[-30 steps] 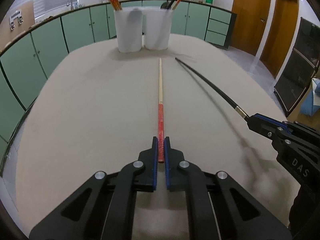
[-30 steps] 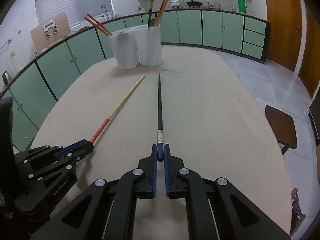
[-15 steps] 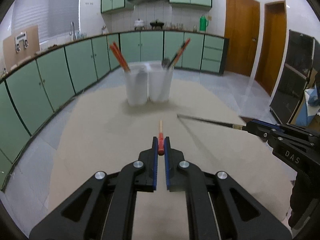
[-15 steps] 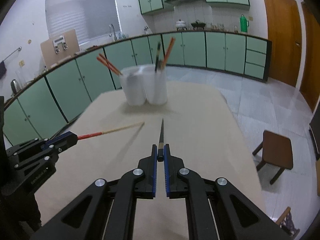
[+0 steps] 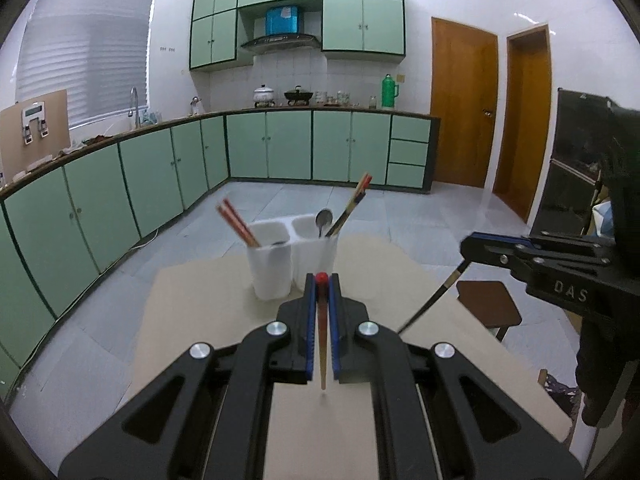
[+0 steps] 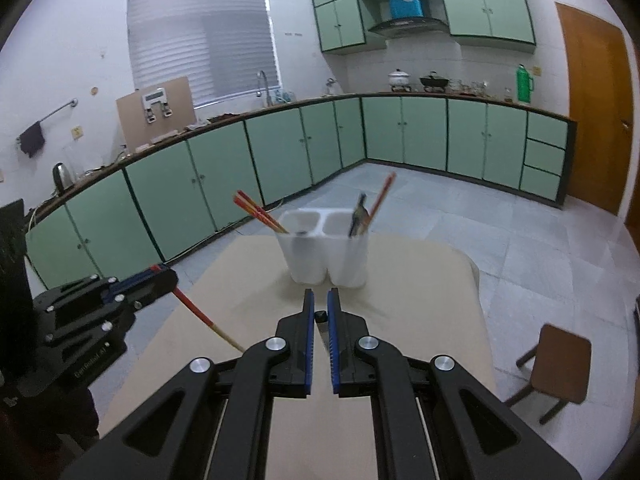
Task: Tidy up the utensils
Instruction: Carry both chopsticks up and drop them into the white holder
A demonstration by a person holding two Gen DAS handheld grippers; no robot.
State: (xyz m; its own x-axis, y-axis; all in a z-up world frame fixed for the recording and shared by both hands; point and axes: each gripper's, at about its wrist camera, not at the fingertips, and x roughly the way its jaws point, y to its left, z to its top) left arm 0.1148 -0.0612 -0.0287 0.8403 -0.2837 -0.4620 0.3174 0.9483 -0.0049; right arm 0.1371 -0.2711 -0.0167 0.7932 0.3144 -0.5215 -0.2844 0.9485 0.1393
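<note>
My left gripper (image 5: 321, 280) is shut on a red-and-wood chopstick (image 5: 322, 344), which hangs down between the jaws above the beige table (image 5: 200, 304). My right gripper (image 6: 320, 304) is shut on the butt of a black chopstick (image 6: 320, 316), whose shaft points down and toward me. The other view shows that black chopstick (image 5: 434, 300) slanting down from the right gripper (image 5: 470, 246). A white two-compartment holder (image 5: 292, 258) stands at the table's far end. Its left cup holds red chopsticks (image 5: 237, 227). Its right cup holds a spoon (image 5: 323, 220) and more chopsticks (image 5: 352, 206).
A brown stool (image 6: 560, 360) stands on the tiled floor right of the table. Green cabinets (image 6: 224, 184) line the walls behind, with wooden doors (image 5: 464, 108) at the right. A person's dark sleeve (image 5: 600, 380) shows behind the right gripper.
Both grippers have risen from the table, each lifting its chopstick off the surface. The chopsticks, lying flat a second ago, now hang tip-down from the shut jaws.
</note>
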